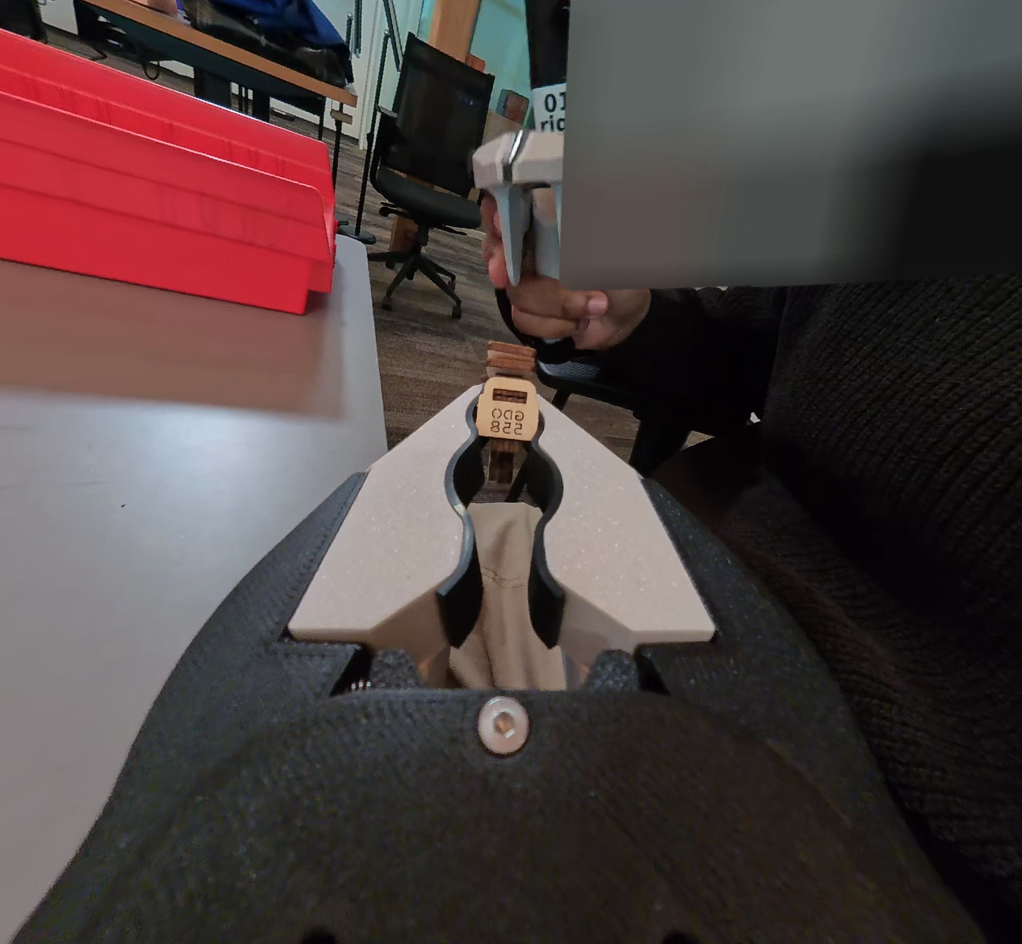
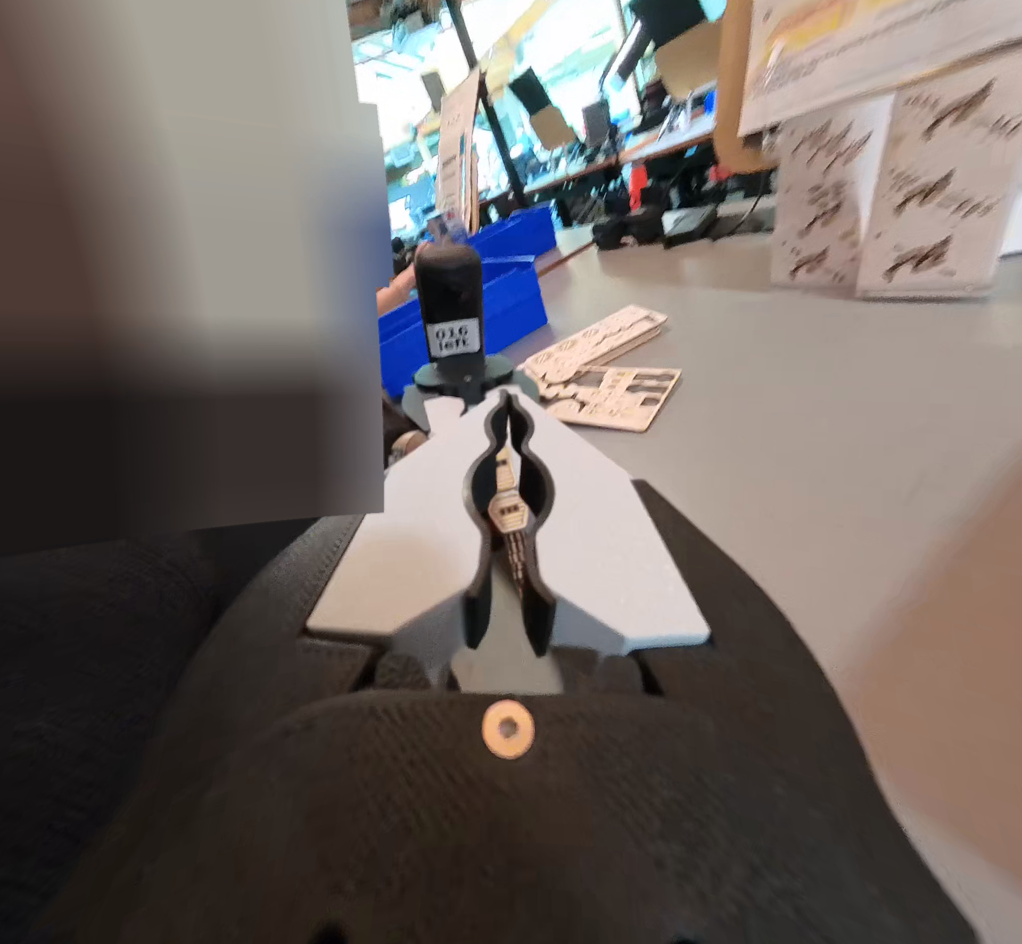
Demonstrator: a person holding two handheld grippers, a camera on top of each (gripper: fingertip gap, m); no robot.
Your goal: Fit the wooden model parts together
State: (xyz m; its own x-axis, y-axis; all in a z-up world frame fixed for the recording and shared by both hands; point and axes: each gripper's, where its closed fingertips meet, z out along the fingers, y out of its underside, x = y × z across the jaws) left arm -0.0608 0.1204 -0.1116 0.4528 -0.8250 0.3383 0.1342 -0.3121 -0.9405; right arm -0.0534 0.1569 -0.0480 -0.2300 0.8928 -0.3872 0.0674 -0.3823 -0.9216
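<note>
Red bins [image 1: 160,187] are crowding the far left of the desk [image 1: 138,475] — the near stretch is lying bare. On the other side, wooden sheets [image 2: 603,370] and blue bins [image 2: 470,298] are sitting ahead of the tongs [image 2: 506,409], with white boxes [image 2: 885,199] walling the right — bare desk is running between them.

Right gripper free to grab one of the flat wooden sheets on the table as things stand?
Probably not yet. The right gripper already has its jaws shut on a small wooden part. The sheets lie uncovered on the table ahead of it, so the path looks free; the jaws are what's occupied.
</note>
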